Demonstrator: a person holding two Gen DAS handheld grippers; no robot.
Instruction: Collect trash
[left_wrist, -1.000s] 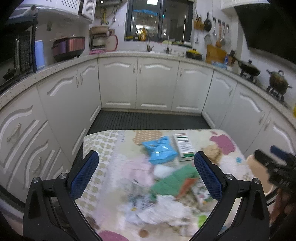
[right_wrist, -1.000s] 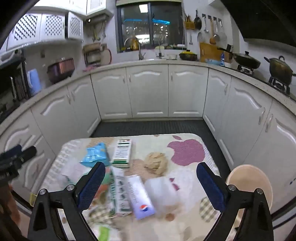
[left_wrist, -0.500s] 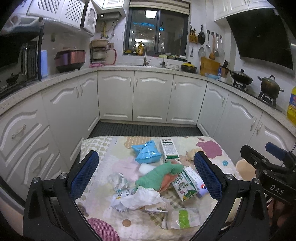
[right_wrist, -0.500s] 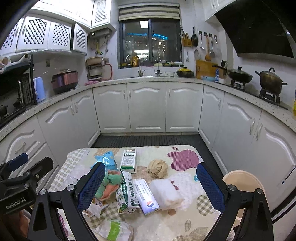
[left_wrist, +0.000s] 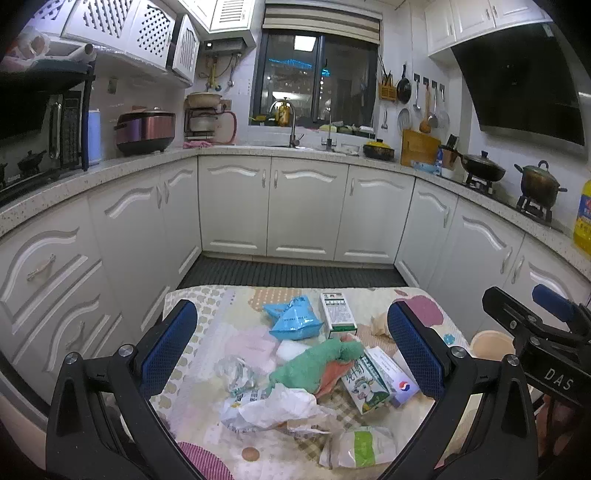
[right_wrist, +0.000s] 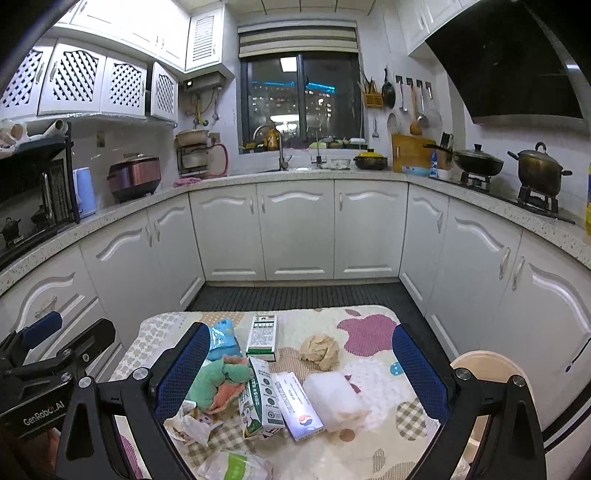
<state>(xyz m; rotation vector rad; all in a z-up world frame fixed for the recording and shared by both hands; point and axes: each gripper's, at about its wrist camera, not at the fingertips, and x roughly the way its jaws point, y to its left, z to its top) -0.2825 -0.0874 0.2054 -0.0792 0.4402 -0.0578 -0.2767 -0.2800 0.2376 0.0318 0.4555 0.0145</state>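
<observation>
Trash lies scattered on a small table with a patterned cloth (left_wrist: 221, 314): a blue packet (left_wrist: 295, 319), a green-and-white carton (left_wrist: 337, 308), a milk carton (left_wrist: 365, 382), a green and orange cloth (left_wrist: 317, 363), crumpled white paper (left_wrist: 280, 406), and a green-labelled wrapper (left_wrist: 360, 446). In the right wrist view the same pile shows with a crumpled brown ball (right_wrist: 320, 350) and a white plastic bag (right_wrist: 334, 397). My left gripper (left_wrist: 291, 354) hovers open above the pile. My right gripper (right_wrist: 301, 374) is open too, above the cartons. Neither holds anything.
A round beige bin (right_wrist: 484, 373) stands on the floor right of the table. White cabinets (left_wrist: 306, 210) line three sides, with a dark floor mat (left_wrist: 291, 275) beyond the table. Pots sit on the stove (right_wrist: 535, 177) at right.
Both grippers have risen and tilted up, so the table sits lower and smaller in view and more of the kitchen shows. Both stay open and empty.
</observation>
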